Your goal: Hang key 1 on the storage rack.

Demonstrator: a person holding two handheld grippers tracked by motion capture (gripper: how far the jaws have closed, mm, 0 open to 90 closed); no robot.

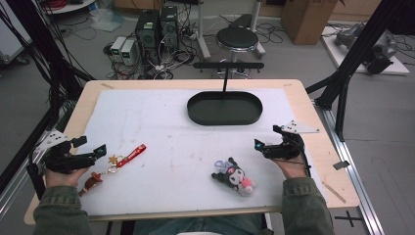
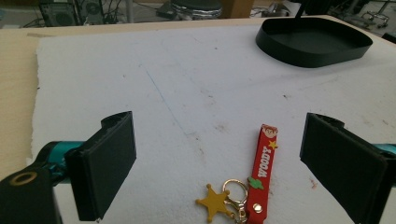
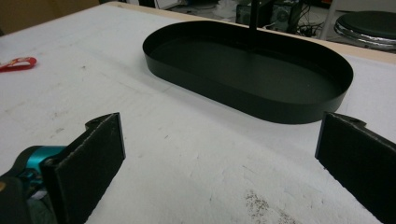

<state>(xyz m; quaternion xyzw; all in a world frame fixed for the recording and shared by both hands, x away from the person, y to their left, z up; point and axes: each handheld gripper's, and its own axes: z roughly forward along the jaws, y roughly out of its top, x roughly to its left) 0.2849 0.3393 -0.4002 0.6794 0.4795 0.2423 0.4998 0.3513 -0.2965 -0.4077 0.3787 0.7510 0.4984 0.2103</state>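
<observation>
Both jaws apart: left gripper (image 1: 100, 150) at lower left beside red rubber Woody keychain strap (image 1: 131, 155) (gold star attached); right gripper (image 1: 259, 145) centre-right, holding nothing.

I'm holding my left gripper (image 1: 100, 150) low at the near left, jaws spread wide apart and gripping nothing. My right gripper (image 1: 258, 144) is sitting at the near right, jaws gaping just as wide. Both forearms are coming in from the near edge.
</observation>
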